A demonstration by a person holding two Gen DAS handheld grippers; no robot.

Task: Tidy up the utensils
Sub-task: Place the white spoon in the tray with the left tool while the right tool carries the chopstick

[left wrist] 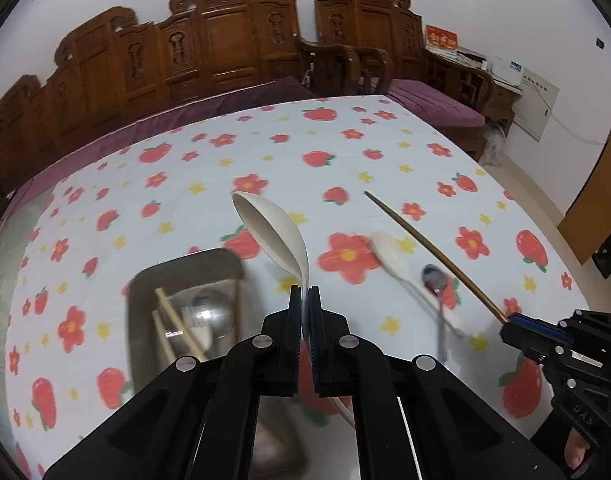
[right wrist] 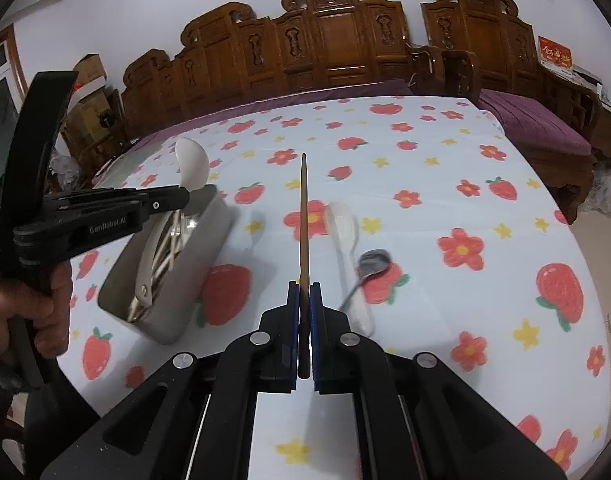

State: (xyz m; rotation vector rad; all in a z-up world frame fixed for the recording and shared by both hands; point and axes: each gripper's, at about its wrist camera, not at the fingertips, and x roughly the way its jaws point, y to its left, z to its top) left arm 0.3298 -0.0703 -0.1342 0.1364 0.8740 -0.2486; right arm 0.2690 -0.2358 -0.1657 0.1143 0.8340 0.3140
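1. Two grippers, both loaded. Left gripper (left wrist: 304,300) is clamped on the handle of a white ladle (left wrist: 271,234); the bowl end projects forward and up from the jaws, and the handle tail runs back under the gripper body.
2. Right gripper (right wrist: 304,300) is clamped on a single brown chopstick (right wrist: 303,216). Its long axis runs straight ahead along the fingers, tip pointing to the far side of the table.
3. Grey container (right wrist: 173,264) sits on the strawberry tablecloth (right wrist: 485,208). It already holds chopsticks and at least one metal spoon; exact count not readable.
4. Key relation: in the left wrist view the container (left wrist: 185,280) lies just left of and below the left jaws, so the ladle hangs close beside its opening. The right wrist view shows the left gripper (right wrist: 185,198) directly over the container's far end, with the ladle bowl (right wrist: 193,160) sticking out beyond it. Left hand is clearly the nearer one.
5. From the right gripper the container lies forward and to the left, some way off. Judgement: the chopstick must travel left and be turned toward the container's long axis before release.
6. Loose on the cloth, to the right of the chopstick: a white rice paddle (right wrist: 345,232) and a small metal spoon (right wrist: 371,264), lying close together, the spoon's handle crossing the paddle's handle.
7. Judgement: ladle drop comes first; paddle and spoon remain to collect.
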